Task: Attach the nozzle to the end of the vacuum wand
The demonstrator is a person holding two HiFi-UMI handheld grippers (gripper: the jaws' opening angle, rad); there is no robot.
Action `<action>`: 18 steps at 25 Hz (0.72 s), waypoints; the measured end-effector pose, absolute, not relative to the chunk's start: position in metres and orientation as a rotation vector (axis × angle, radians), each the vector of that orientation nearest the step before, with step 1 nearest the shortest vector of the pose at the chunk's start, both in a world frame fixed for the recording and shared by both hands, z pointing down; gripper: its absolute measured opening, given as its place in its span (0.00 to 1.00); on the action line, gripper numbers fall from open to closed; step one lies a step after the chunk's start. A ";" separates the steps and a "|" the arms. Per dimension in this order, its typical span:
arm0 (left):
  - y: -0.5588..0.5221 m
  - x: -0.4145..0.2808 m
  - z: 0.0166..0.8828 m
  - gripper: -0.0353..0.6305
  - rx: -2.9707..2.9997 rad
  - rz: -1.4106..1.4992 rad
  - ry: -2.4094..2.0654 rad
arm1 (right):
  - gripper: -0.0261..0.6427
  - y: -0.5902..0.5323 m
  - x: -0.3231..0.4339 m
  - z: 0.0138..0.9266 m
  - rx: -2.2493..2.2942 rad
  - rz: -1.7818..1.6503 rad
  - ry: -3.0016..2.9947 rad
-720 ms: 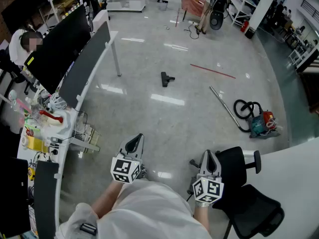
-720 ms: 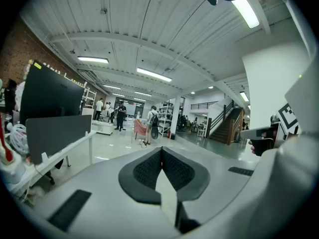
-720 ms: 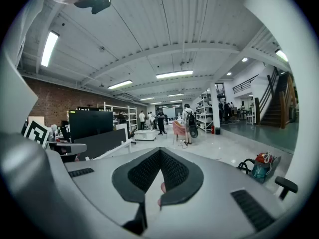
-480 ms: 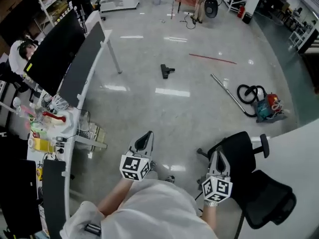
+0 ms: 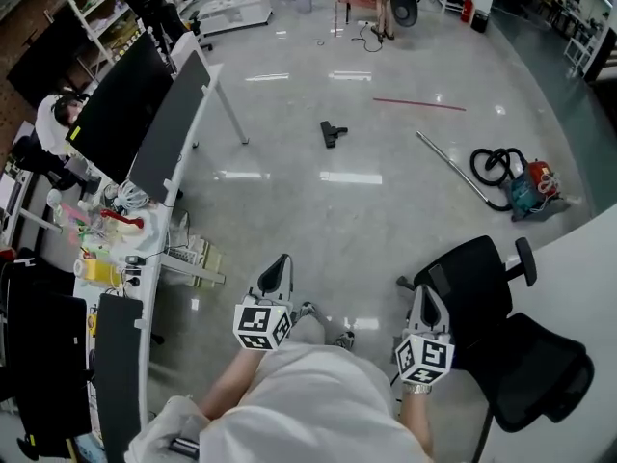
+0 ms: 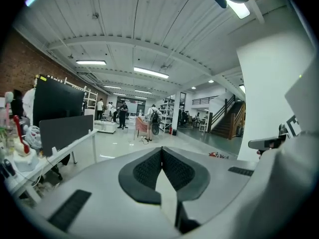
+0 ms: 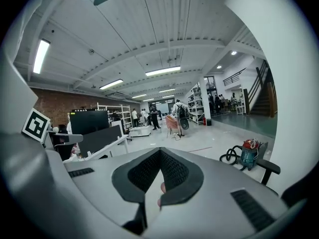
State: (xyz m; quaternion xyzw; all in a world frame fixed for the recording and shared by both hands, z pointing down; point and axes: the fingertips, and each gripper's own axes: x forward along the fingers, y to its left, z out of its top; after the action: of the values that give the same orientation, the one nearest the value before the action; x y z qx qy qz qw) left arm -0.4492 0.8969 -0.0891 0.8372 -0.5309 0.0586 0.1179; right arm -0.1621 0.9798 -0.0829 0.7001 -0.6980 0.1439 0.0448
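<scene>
Lying on open floor (image 5: 318,230): nozzle (image 5: 332,133), wand (image 5: 455,169) well apart.

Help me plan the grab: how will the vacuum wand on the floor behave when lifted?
The wand looks like a rigid metal tube, so probably stiff, and smooth enough to slip or roll. One end seems joined to the hose, which would likely drag.

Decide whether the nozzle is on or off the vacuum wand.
Off. The nozzle lies alone on the floor, apart from the wand, which lies beside the vacuum cleaner.
</scene>
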 end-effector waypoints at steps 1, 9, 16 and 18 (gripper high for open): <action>0.900 -0.451 -0.089 0.07 2.433 0.166 -1.570 | 0.04 0.983 -0.159 -0.082 2.145 0.445 -2.127; 0.899 -0.454 -0.073 0.07 2.402 0.190 -1.564 | 0.04 0.988 -0.137 -0.075 2.226 0.500 -2.076; 0.852 -0.444 -0.075 0.07 2.444 0.140 -1.525 | 0.04 0.959 -0.137 -0.070 2.220 0.507 -2.018; 0.838 -0.444 -0.074 0.07 2.458 0.137 -1.508 | 0.04 0.943 -0.140 -0.073 2.218 0.505 -2.015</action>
State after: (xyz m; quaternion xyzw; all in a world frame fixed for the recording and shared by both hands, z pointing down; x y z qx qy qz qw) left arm -0.4442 0.8380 -0.0736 0.8445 -0.5181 0.0470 0.1271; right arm -0.1401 0.9426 -0.0732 0.7289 -0.6622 0.1661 0.0513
